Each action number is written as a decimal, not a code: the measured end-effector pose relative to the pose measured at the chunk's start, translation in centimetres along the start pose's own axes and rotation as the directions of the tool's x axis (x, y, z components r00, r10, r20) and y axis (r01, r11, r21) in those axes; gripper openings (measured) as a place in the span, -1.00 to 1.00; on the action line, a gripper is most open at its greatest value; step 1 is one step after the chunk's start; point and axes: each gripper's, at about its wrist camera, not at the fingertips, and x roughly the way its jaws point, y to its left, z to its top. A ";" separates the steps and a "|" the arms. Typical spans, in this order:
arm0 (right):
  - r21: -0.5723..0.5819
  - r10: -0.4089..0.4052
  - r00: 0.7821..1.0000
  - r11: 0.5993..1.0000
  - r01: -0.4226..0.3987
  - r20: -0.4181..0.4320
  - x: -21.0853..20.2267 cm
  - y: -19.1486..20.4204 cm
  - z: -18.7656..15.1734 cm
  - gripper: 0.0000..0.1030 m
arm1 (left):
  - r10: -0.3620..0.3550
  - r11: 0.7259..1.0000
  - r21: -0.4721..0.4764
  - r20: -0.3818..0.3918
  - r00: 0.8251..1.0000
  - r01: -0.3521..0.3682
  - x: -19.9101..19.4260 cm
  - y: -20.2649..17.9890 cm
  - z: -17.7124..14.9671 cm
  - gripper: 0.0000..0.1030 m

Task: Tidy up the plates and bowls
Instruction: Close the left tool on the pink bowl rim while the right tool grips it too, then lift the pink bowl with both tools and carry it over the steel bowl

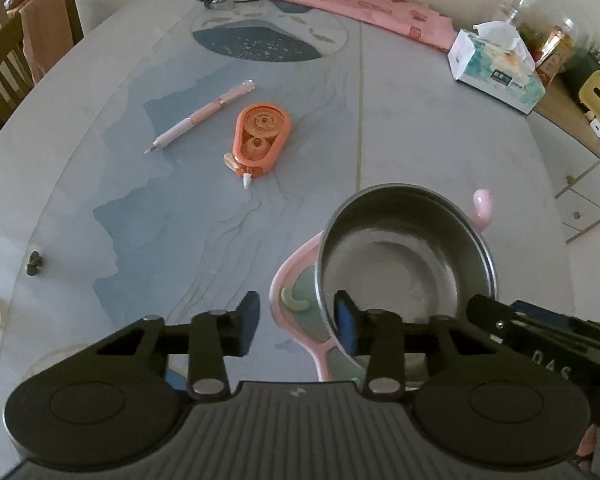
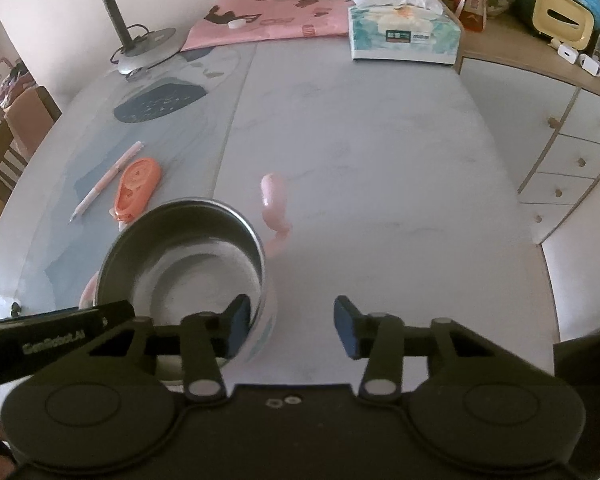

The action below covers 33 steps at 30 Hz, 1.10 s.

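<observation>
Where the left wrist view looks down past its own fingers, the left gripper [image 1: 298, 322] straddles the near rim of a steel bowl [image 1: 408, 264]: its right pad sits inside the bowl against the wall, its left pad hangs outside over the table [image 1: 440, 128], well clear of the rim. The jaws stand part-spread with the rim between them, and nothing shows both pads pressing on it. The bowl rests on a pink plate [image 1: 296, 268] with green patches, whose edge shows just left of the bowl and under the fingers. A pink, blurred handle-like piece [image 1: 483, 206] pokes out beyond the bowl to the right. Ahead and to the left lie an orange correction-tape dispenser [image 1: 262, 138] and, beside it, a pink pen [image 1: 204, 118]. Far ahead to the right is a tissue box [image 1: 496, 70]. The other tool's dark body enters at the right.

In the right wrist view, the right gripper [image 2: 292, 324] straddles the bowl's [image 2: 180, 264] opposite wall: its left pad is inside the bowl, its right pad hangs outside over bare table [image 2: 380, 140], apart from the wall. These jaws are also part-spread, not pinching. The pink piece [image 2: 274, 200] lies just ahead, beyond the bowl. The dispenser [image 2: 138, 186] and pen [image 2: 108, 180] are ahead to the left, the tissue box [image 2: 404, 36] far ahead, and a lamp base [image 2: 148, 50] far ahead left.
</observation>
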 end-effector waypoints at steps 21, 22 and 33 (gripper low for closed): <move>-0.072 -0.011 1.000 0.997 0.012 0.009 -2.6 2.6 -1.9 -0.80 | 0.022 0.998 0.056 0.013 1.000 -0.023 -2.6 -0.3 -1.8 -0.40; -0.076 -0.014 1.000 0.997 0.015 0.012 -3.0 2.8 -2.1 -0.80 | 0.022 0.998 0.060 0.016 1.000 -0.023 -3.1 -0.3 -2.1 -0.40; -0.062 -0.040 0.998 0.997 0.043 0.056 -10.4 4.3 -5.3 -0.80 | -0.016 0.993 0.118 0.052 0.999 0.009 -11.2 -0.3 -5.4 -0.40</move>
